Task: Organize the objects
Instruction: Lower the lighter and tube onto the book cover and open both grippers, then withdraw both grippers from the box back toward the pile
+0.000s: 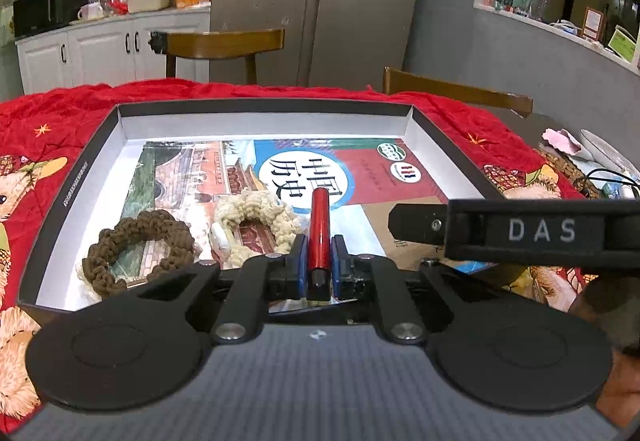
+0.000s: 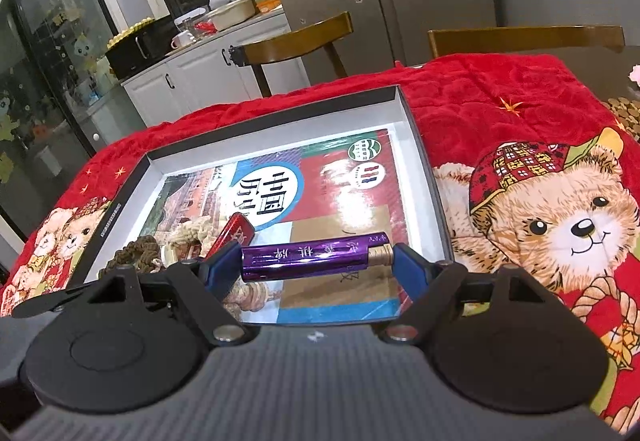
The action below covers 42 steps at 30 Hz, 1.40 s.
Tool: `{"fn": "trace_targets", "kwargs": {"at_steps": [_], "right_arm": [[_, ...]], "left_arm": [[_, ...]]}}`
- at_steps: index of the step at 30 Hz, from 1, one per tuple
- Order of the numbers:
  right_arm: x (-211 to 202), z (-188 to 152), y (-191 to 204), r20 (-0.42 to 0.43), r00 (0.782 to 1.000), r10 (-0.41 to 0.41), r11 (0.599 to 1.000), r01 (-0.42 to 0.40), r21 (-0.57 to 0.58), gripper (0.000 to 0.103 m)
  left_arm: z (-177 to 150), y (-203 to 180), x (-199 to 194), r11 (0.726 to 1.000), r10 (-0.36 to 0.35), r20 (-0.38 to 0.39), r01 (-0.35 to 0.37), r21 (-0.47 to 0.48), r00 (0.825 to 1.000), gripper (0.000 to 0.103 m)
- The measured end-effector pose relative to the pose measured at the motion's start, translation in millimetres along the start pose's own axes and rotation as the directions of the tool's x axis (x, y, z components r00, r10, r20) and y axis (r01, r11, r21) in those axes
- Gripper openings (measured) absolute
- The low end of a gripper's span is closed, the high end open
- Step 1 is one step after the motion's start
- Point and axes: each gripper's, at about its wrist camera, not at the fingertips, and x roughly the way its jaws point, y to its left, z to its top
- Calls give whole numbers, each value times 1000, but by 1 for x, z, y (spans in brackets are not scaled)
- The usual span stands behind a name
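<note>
In the left wrist view my left gripper (image 1: 319, 249) is shut on a red tube (image 1: 320, 217) that points forward over a shallow black-rimmed box (image 1: 264, 105). A history book (image 1: 360, 169) lines the box floor, with a brown scrunchie (image 1: 136, 237) and a cream scrunchie (image 1: 256, 217) lying on it. In the right wrist view my right gripper (image 2: 316, 261) is shut on a purple tube (image 2: 304, 257), held crosswise end to end between the blue pads above the box (image 2: 424, 161). The red tube (image 2: 236, 235) shows just left of it.
The box rests on a red quilt with teddy bears (image 2: 560, 225). Two wooden chairs (image 1: 224, 41) (image 1: 456, 89) stand at the table's far side. Dishes and a cable (image 1: 600, 169) crowd the right edge. The right tool's black housing (image 1: 540, 233) juts in beside my left gripper.
</note>
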Motion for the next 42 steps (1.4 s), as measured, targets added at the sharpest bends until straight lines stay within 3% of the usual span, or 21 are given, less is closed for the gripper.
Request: {"fn": "trace_targets", "kwargs": {"at_steps": [11, 17, 20, 22, 23, 27, 31, 36, 39, 42], "right_arm": [[3, -11, 9, 44, 998, -41, 996, 44, -73, 82], [0, -11, 6, 61, 998, -13, 998, 17, -63, 85], [-1, -8, 1, 69, 997, 16, 999, -13, -38, 89], [-4, -5, -4, 70, 997, 37, 999, -37, -7, 91], [-4, -4, -7, 69, 996, 50, 999, -50, 8, 91], [-10, 3, -13, 71, 993, 91, 994, -95, 57, 91], [-29, 11, -8, 123, 988, 88, 995, -92, 26, 92], [-70, 22, 9, 245, 965, 92, 996, -84, -44, 96], [-101, 27, 23, 319, 943, 92, 994, -66, -93, 98], [-131, 28, 36, 393, 914, 98, 991, -54, -121, 103]], "left_arm": [[-14, -1, -6, 999, 40, 102, -44, 31, 994, 26], [-13, 7, -5, 1000, 19, 98, -18, -7, 995, 30], [-13, 11, -5, 999, 11, 95, -7, -38, 995, 39], [-12, 12, -5, 999, 17, 95, -12, -50, 995, 57], [-11, 13, -6, 998, 14, 95, -9, -55, 995, 60], [-9, 11, -15, 999, 6, 125, 0, -43, 992, 65], [-1, 12, -26, 999, -3, 146, 10, -43, 989, 68], [16, 24, -50, 994, -24, 166, 41, -97, 986, 68], [32, 26, -74, 996, -30, 181, 46, -83, 983, 68], [42, 23, -109, 996, -50, 269, 67, -53, 962, 68]]}}
